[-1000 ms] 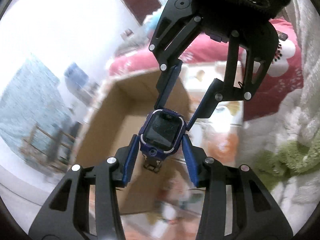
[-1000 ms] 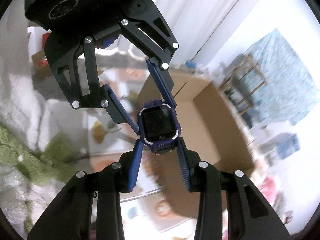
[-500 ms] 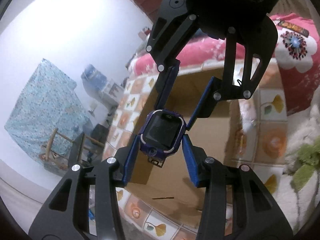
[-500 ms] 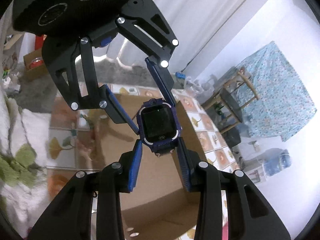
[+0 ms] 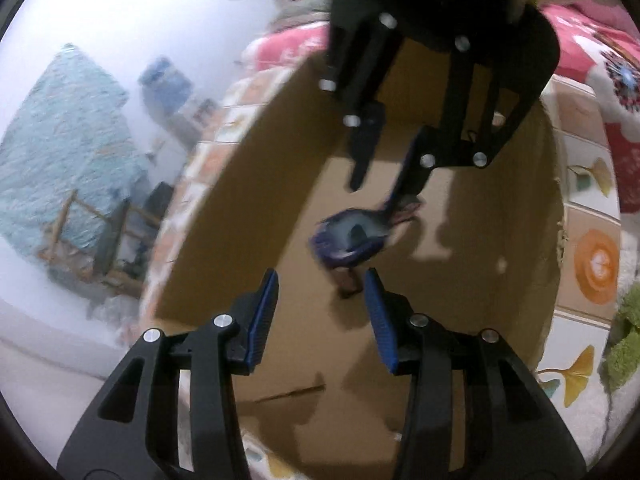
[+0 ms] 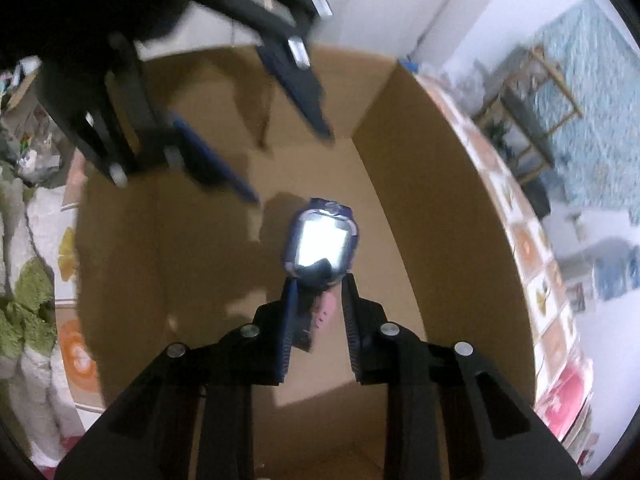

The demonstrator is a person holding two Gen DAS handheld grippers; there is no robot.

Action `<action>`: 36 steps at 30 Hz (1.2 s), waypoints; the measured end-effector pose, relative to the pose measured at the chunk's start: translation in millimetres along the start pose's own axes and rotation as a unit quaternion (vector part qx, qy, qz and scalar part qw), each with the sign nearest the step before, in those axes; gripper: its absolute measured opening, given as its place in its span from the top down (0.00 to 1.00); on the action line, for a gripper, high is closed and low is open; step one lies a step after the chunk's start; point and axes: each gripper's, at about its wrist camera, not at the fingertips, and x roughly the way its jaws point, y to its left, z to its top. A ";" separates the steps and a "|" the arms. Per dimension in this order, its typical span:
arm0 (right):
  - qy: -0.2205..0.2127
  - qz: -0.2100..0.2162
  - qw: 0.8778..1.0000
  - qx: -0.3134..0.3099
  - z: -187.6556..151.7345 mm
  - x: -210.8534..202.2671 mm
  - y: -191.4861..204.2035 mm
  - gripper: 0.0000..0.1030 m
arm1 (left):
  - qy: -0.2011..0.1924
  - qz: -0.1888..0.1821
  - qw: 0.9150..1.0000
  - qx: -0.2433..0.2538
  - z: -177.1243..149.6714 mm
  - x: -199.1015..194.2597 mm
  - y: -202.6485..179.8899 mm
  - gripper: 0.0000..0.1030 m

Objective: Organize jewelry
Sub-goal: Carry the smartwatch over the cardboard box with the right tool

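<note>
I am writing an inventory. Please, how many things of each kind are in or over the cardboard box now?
Watch: 1
Cardboard box: 1
Grippers: 2, left gripper and right gripper
Total: 4

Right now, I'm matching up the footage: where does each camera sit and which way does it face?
Left wrist: on the left gripper, facing down into the open brown cardboard box; its own open, empty jaws show, the right gripper opposite.
Right wrist: on the right gripper, facing down into the box; its jaws are closing with the blue smartwatch's strap between them.
Shared: box, smartwatch, the opposite gripper.
</note>
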 end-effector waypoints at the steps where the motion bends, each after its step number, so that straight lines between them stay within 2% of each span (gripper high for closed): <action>1: 0.003 0.000 1.000 0.004 -2.1 -0.1 -2.2 0.78 | -0.002 0.006 1.000 -0.012 -3.5 -6.6 2.0 0.58; 6: 0.021 -0.001 1.000 0.023 -6.8 -6.0 -2.3 0.78 | -0.015 0.048 0.995 -0.082 -26.9 -38.0 9.4 0.52; 10: 0.056 -0.022 0.998 0.021 -11.4 -3.7 6.9 0.77 | -0.027 0.066 0.988 -0.141 -38.8 -63.9 8.4 0.50; 12: 0.069 -0.024 0.997 0.024 -10.3 -5.0 8.6 0.77 | -0.033 0.074 0.983 -0.167 -42.9 -65.8 18.3 0.46; 13: 0.071 -0.019 0.997 0.030 -8.2 -5.8 7.1 0.77 | -0.037 0.080 0.979 -0.183 -47.1 -69.5 20.2 0.41; 15: 0.074 0.006 0.996 0.051 -1.6 -6.1 -0.5 0.77 | -0.045 0.086 0.972 -0.215 -57.2 -77.8 20.2 0.39; 17: 0.082 0.012 0.994 0.071 1.8 -3.7 -6.8 0.69 | -0.048 0.094 0.965 -0.239 -67.4 -85.5 17.1 0.36; 20: 0.103 0.025 0.986 0.130 0.9 -1.2 -17.9 0.67 | -0.058 0.094 0.956 -0.270 -81.6 -94.1 7.7 0.33; 22: 0.105 0.052 0.977 0.177 -1.0 -3.8 -27.5 0.67 | -0.060 0.092 0.950 -0.292 -90.4 -94.4 4.5 0.32; 24: 0.098 0.094 0.963 0.233 -1.4 -8.9 -37.4 0.66 | -0.066 0.096 0.943 -0.311 -99.3 -95.8 -0.9 0.32; 26: 0.096 0.126 0.949 0.274 -1.6 -10.2 -42.0 0.56 | -0.076 0.085 0.934 -0.338 -108.8 -98.8 -6.5 0.31; 29: 0.118 0.165 0.923 0.327 -1.5 0.7 -44.6 0.52 | -0.085 0.070 0.923 -0.370 -119.7 -102.7 -15.8 0.31; 30: 0.125 0.178 0.912 0.347 -1.3 6.0 -44.6 0.50 | -0.089 0.067 0.919 -0.378 -121.6 -102.2 -18.5 0.31; 33: 0.155 0.227 0.862 0.426 -6.5 35.4 -52.0 0.48 | -0.097 0.057 0.912 -0.395 -126.0 -99.3 -24.5 0.31; 36: 0.171 0.222 0.842 0.461 -6.4 59.9 -59.9 0.48 | -0.101 0.056 0.910 -0.398 -128.3 -100.6 -30.7 0.31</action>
